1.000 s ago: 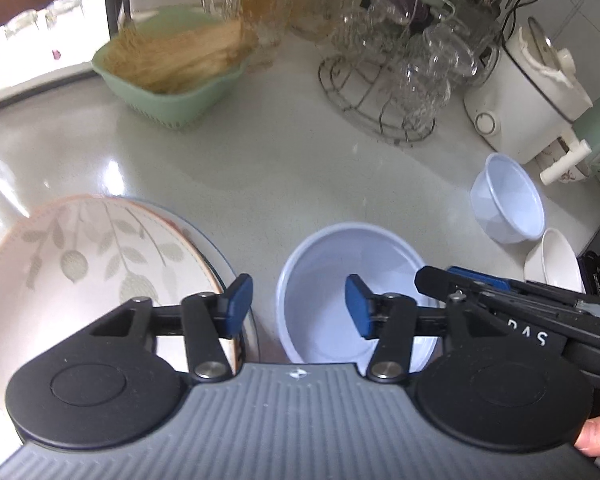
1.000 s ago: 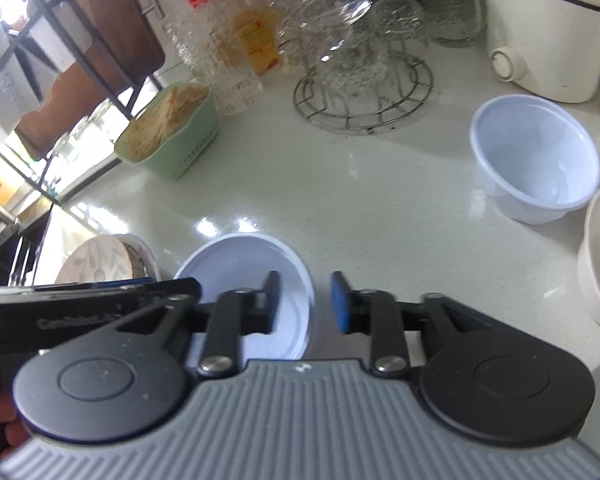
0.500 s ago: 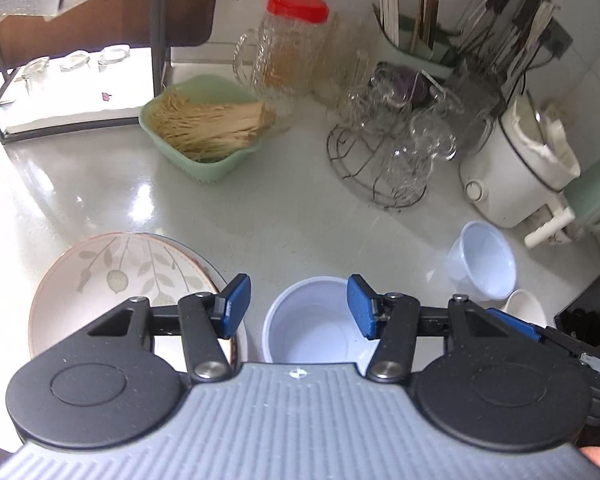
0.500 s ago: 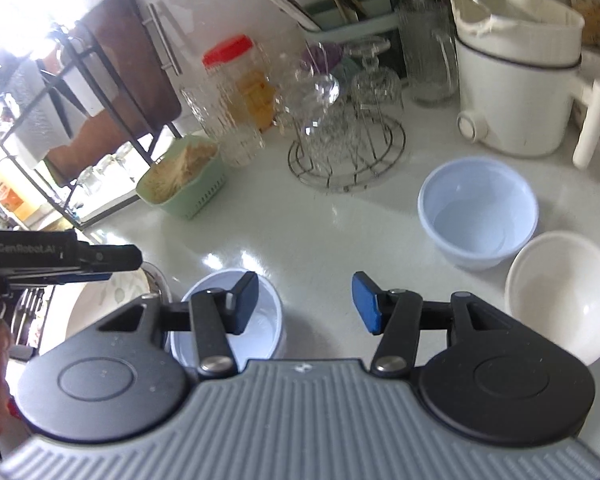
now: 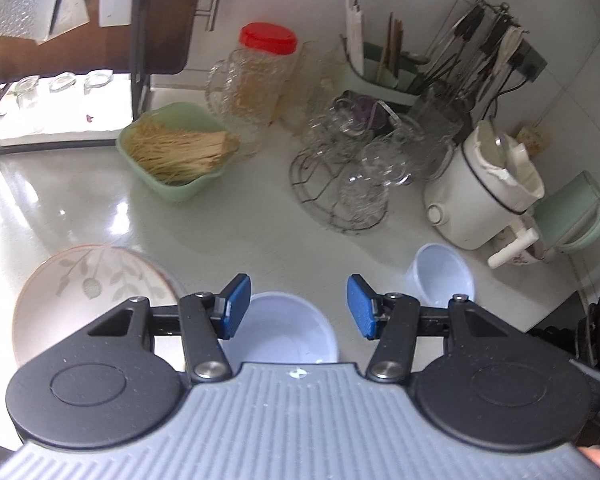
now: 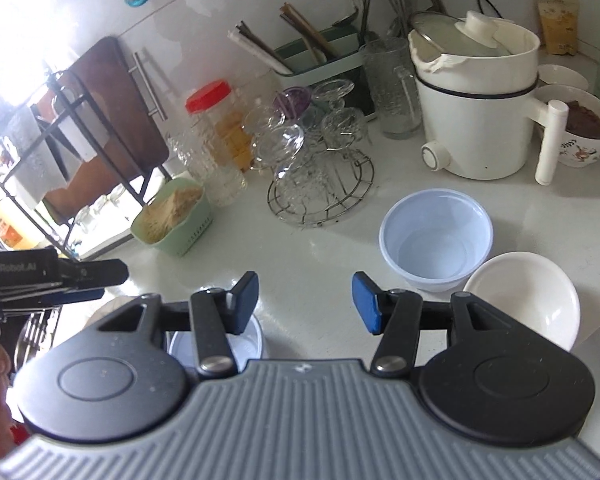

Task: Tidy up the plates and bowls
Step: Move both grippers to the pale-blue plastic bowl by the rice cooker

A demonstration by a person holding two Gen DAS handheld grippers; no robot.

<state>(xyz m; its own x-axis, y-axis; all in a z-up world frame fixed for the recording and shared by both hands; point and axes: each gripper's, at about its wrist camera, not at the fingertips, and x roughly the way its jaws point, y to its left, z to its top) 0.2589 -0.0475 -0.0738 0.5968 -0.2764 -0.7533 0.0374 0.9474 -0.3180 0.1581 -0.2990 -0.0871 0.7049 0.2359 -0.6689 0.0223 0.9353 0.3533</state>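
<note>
A: So, starting nearest: what are the tongs doing?

B: Both pairs are empty. The left tongs (image 5: 298, 306) stand parted with nothing between the pads, hanging above the pale blue bowl (image 5: 286, 330) on the bench (image 5: 240, 232). The right tongs (image 6: 305, 300) are parted too; their jaws have just been opening and nothing sits between them.

A: Take that blue bowl as the landmark. What lies around it?

B: Just to its left, touching or nearly so, is the leaf-patterned plate (image 5: 96, 284). I judge the two sit close because this is the collecting spot. To its right, well apart, stands a second blue bowl (image 6: 436, 238), with a white bowl (image 6: 524, 300) against its near right side.

A: Those two are still loose, then?

B: By my reading, yes. They wait to be nested, blue into blue most likely, since the shapes match.

A: And farther back?

B: Beyond the landmark bowl, a green basket (image 5: 172, 152) of dry noodles to the left, a wire rack (image 5: 340, 196) of upturned glasses straight behind, a red-lidded jar (image 5: 256, 76) behind that, and the white cooker (image 6: 476, 120) far right, hard by the wall. That clutter probably keeps the crockery on the near bench.
</note>
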